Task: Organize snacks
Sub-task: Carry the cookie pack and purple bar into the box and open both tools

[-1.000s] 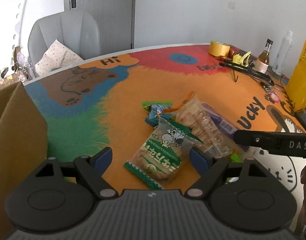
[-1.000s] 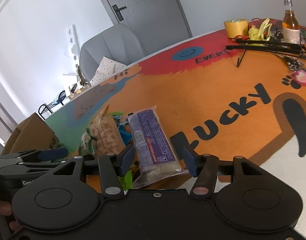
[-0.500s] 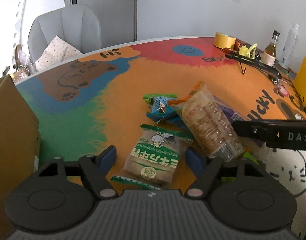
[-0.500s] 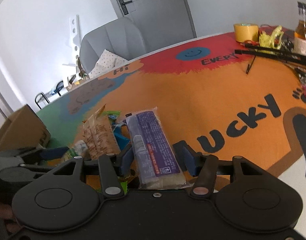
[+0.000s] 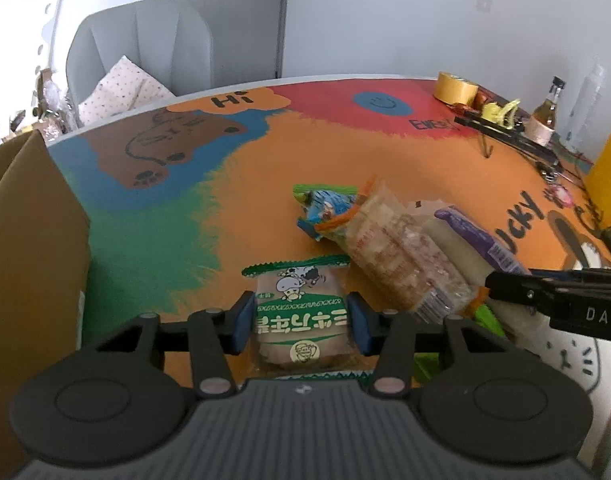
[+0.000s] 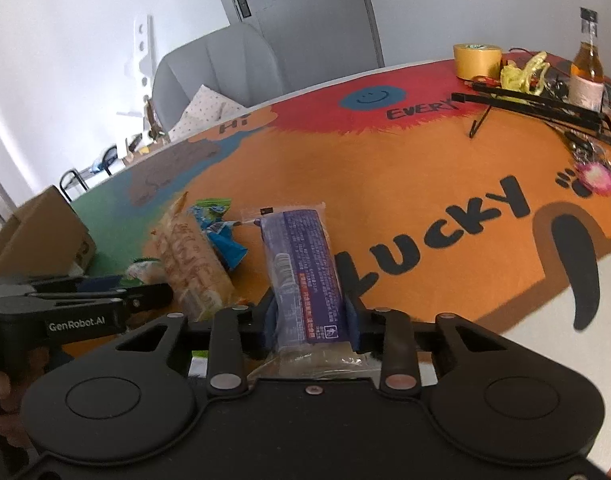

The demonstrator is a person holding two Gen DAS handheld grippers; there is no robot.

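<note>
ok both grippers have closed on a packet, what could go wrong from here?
1. The left gripper pinches the green-and-white snack packet by its soft sides; it may crumple or slip.
2. The right gripper holds the purple snack bar near one end, so it could droop or swing.
3. The clear cracker packet lies against both; lifting may drag it.
</note>
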